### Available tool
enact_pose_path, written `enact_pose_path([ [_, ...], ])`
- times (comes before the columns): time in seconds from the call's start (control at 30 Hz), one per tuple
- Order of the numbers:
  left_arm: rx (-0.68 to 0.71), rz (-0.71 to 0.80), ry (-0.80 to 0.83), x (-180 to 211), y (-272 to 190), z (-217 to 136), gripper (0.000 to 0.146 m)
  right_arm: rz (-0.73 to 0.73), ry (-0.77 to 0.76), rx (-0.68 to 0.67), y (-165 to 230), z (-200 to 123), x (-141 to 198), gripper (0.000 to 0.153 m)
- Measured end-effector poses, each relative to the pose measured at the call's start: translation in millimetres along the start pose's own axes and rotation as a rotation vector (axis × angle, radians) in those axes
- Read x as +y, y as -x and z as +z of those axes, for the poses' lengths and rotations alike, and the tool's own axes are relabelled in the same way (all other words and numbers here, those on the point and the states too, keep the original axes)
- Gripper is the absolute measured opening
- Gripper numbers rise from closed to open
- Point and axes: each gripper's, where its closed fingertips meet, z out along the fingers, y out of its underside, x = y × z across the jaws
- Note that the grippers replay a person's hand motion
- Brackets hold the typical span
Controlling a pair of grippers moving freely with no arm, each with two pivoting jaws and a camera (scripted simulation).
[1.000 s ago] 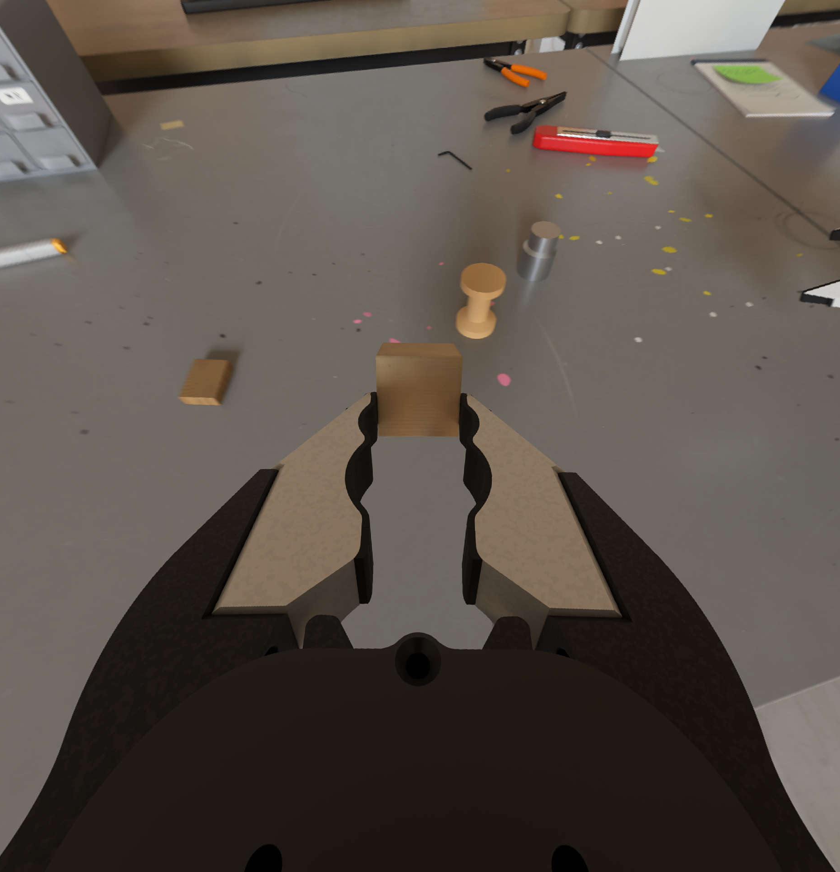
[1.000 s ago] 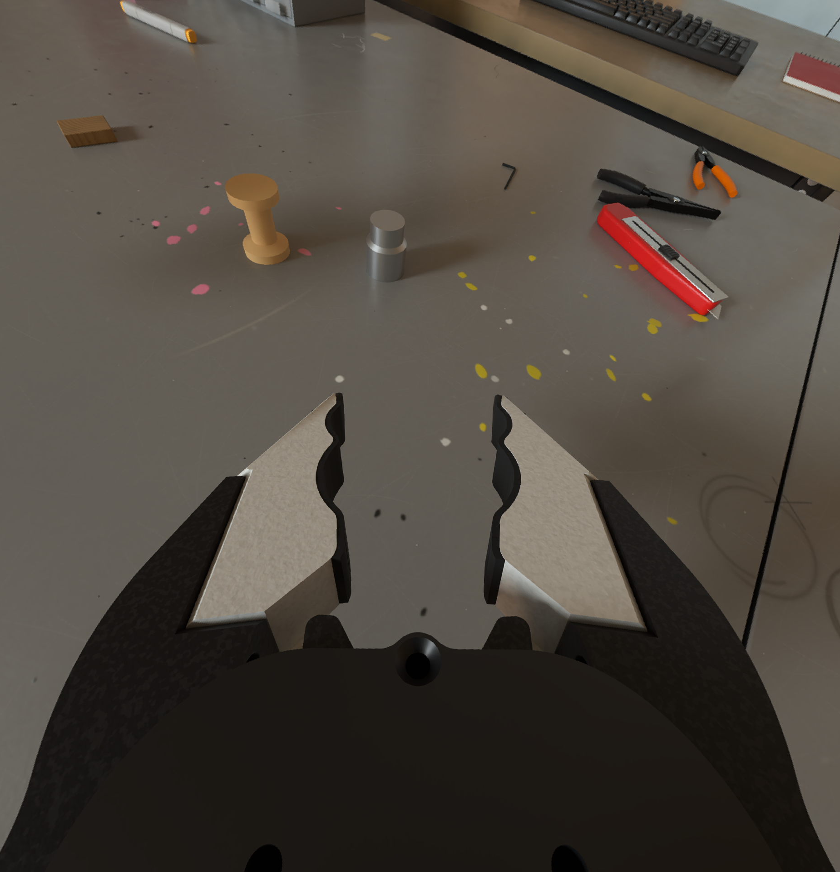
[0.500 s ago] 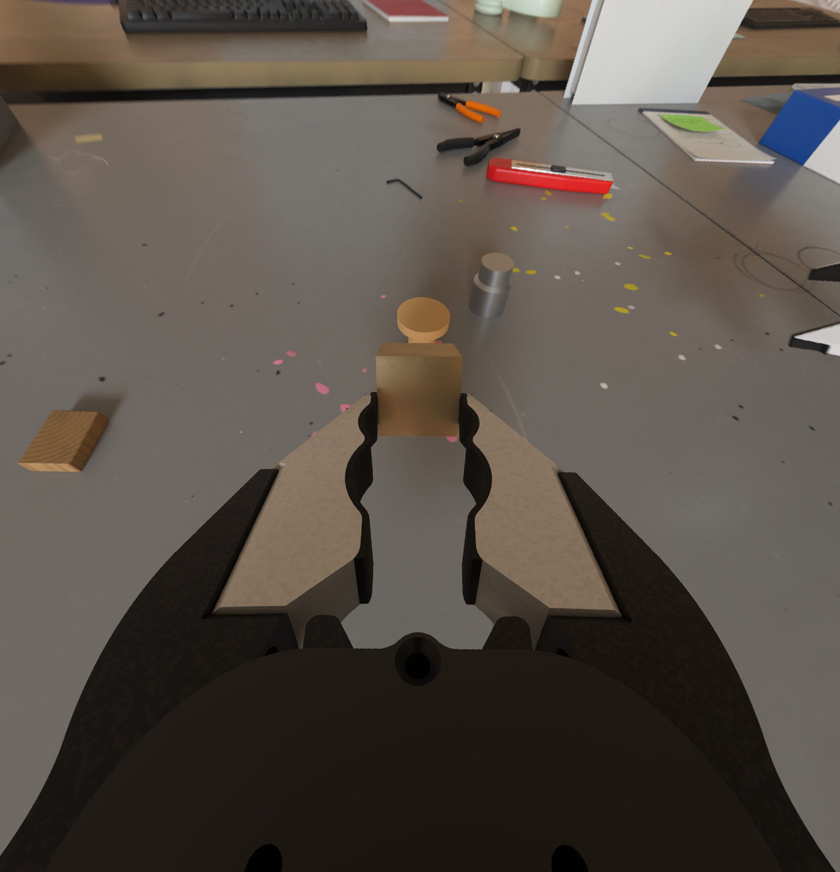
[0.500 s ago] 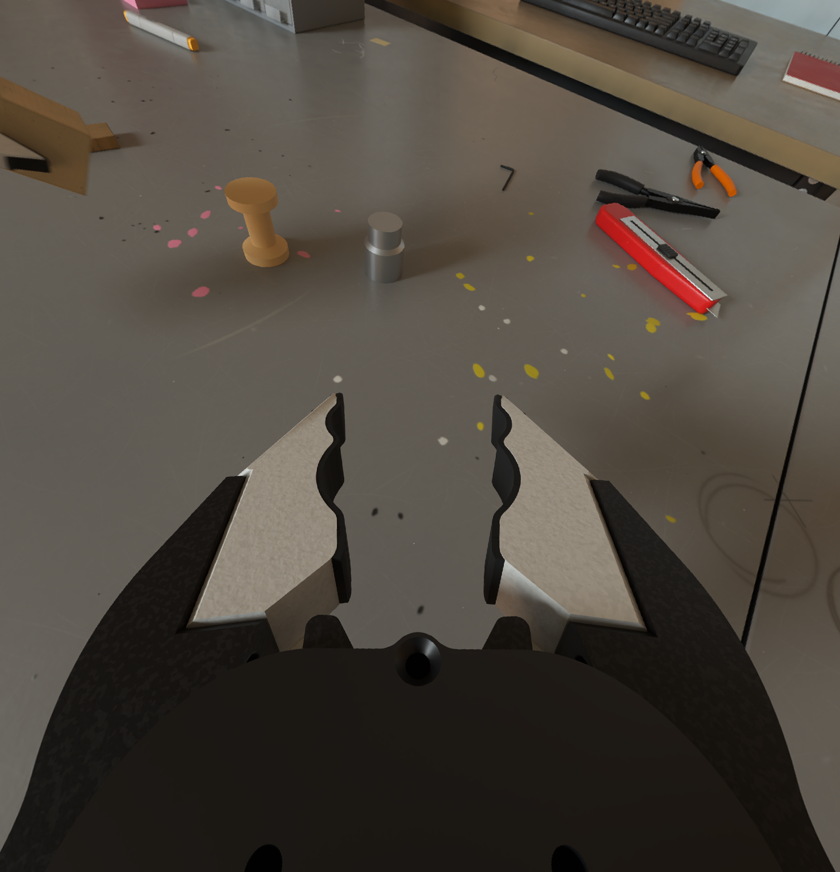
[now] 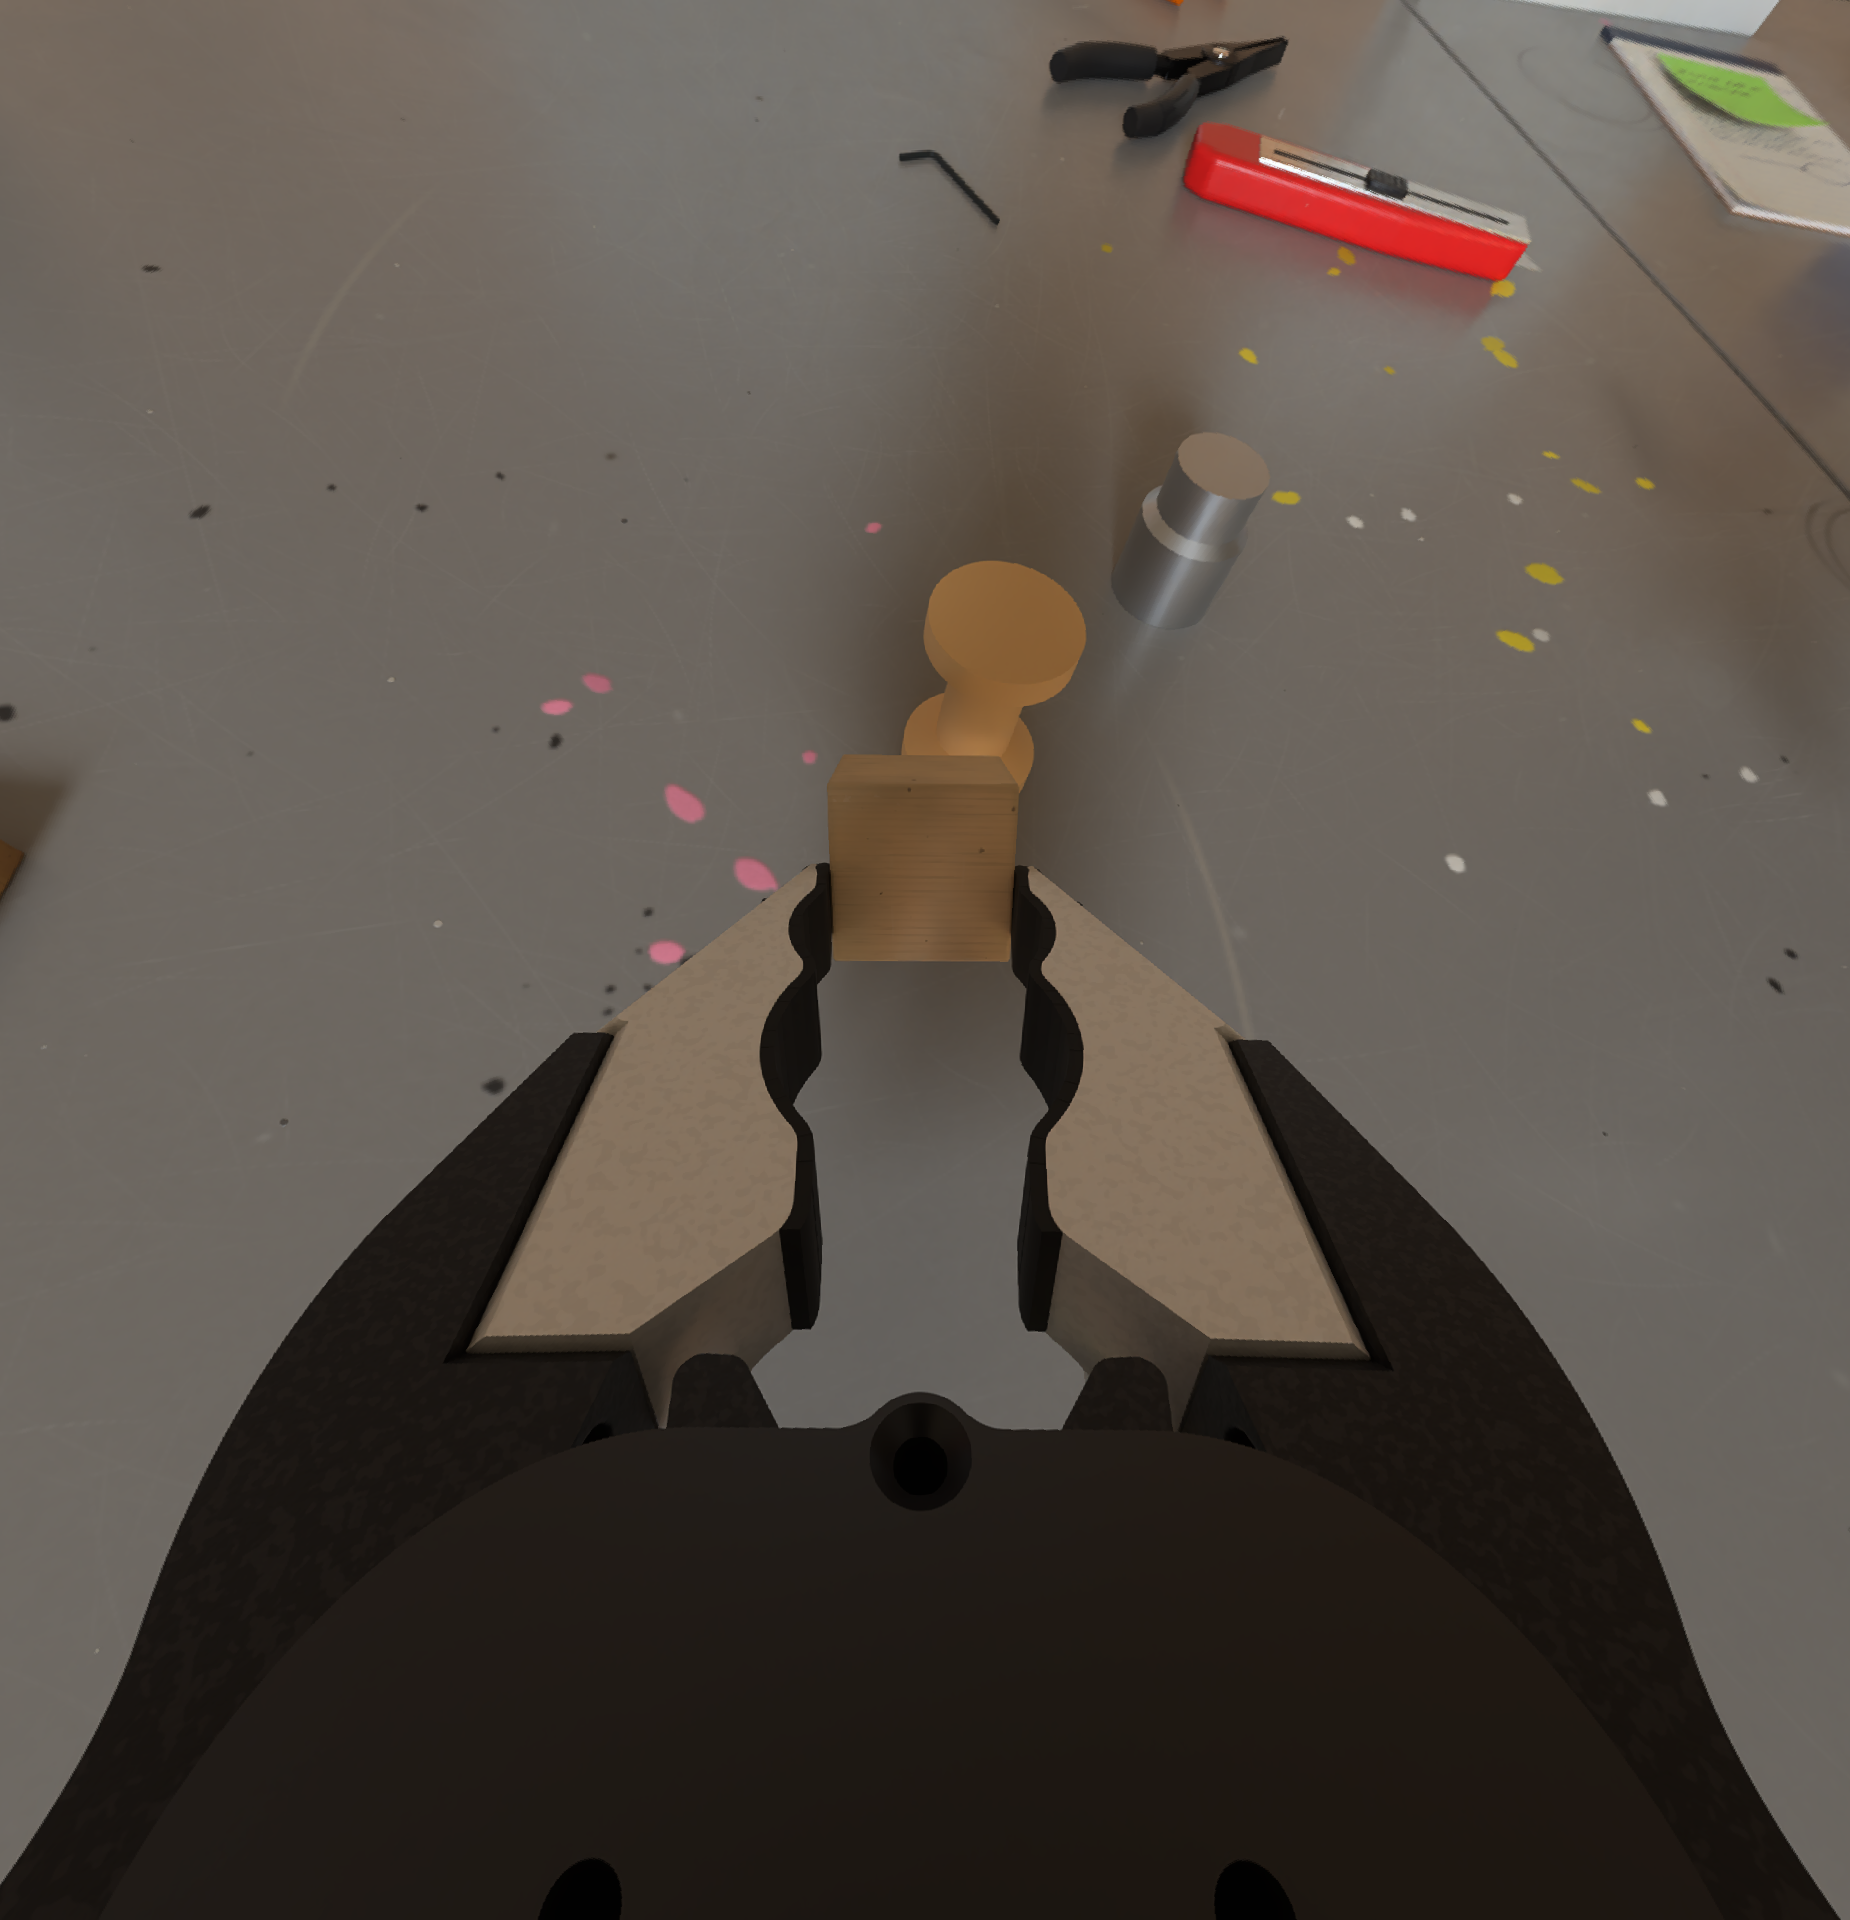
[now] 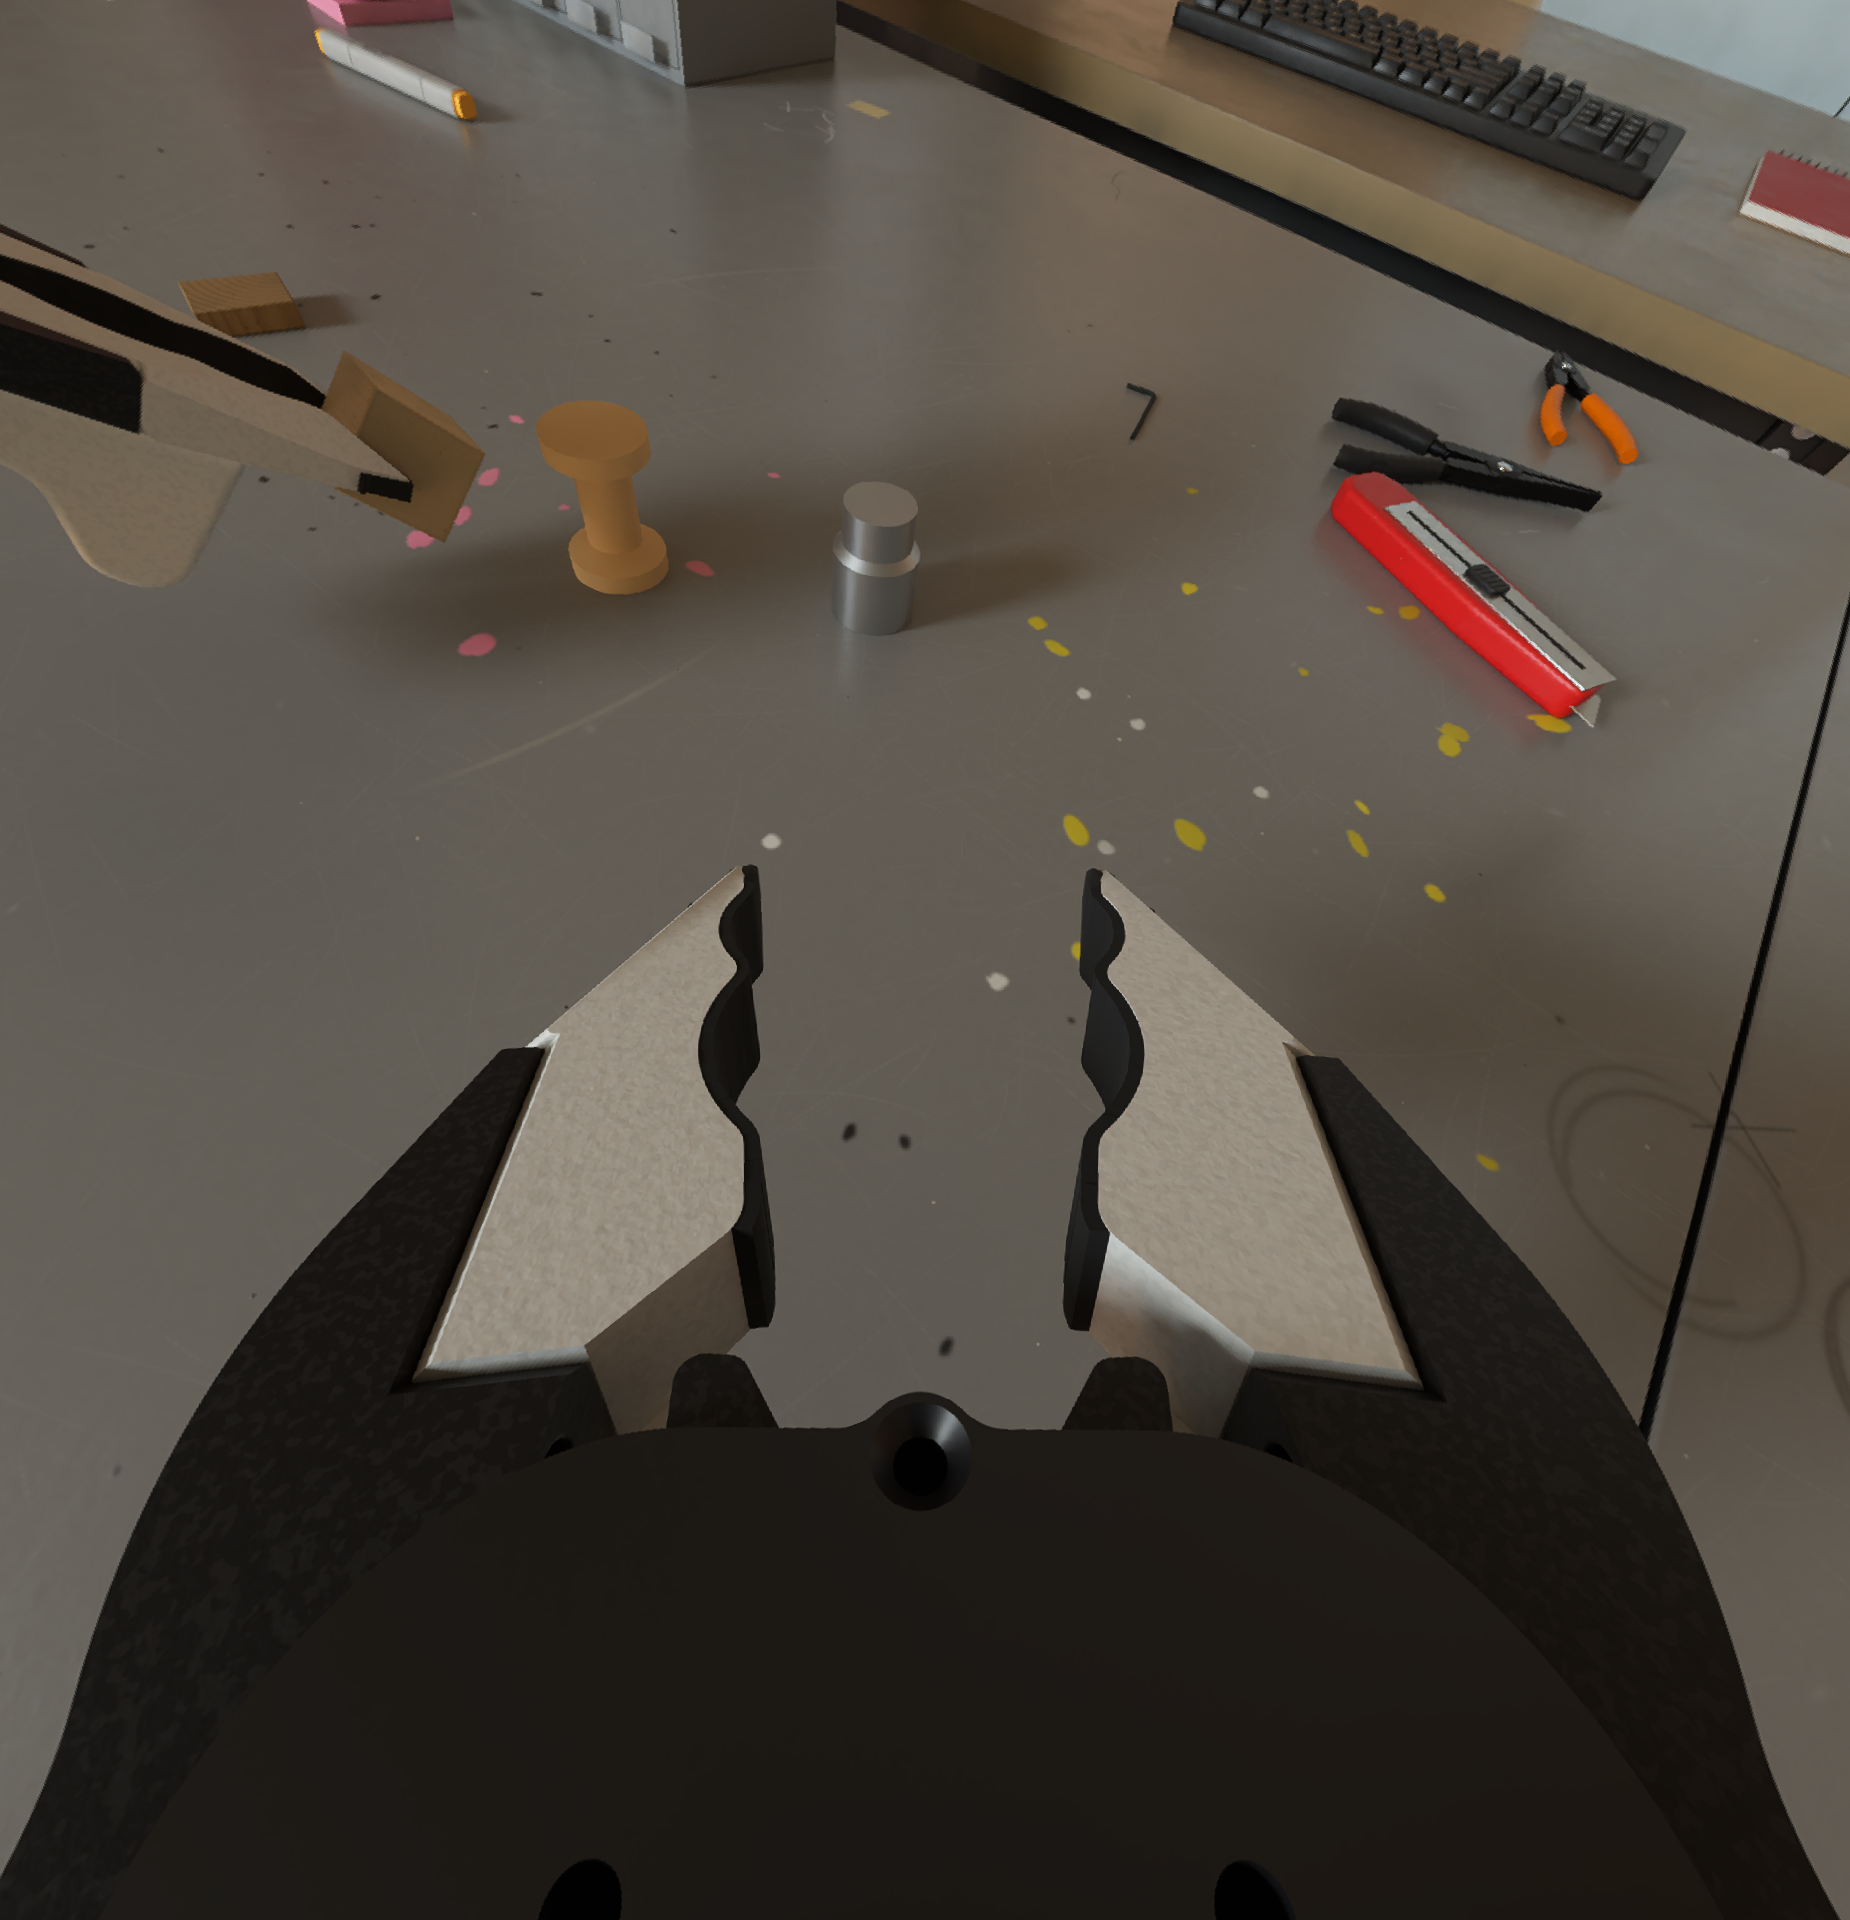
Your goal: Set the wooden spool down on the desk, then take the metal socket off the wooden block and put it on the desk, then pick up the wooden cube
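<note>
Wooden cube (image 6: 407,442) hangs above the desk (image 6: 900,748), right wrist view reveals.

A small light-brown wooden cube (image 5: 921,875) hangs tilted above the grey desk (image 5: 381,416), off its surface. The tan wooden spool (image 6: 601,497) stands upright mid-desk, with the stepped silver metal socket (image 6: 875,558) upright nearby; a flat wooden block (image 6: 240,302) lies towards the far-left edge.

The grey bench (image 6: 277,935), speckled pink, yellow, white and black, carries a tan wooden spool (image 6: 604,499), a silver metal socket (image 6: 876,558) and a red box cutter (image 6: 1472,597).
</note>
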Motion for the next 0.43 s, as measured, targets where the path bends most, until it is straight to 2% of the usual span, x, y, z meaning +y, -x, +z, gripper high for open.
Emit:
enact_pose_path([
  [0.43,-0.031,0.041,0.136,16,-2,15,0.034,0.005,0.010,-0.004,-3,2,5,0.062],
])
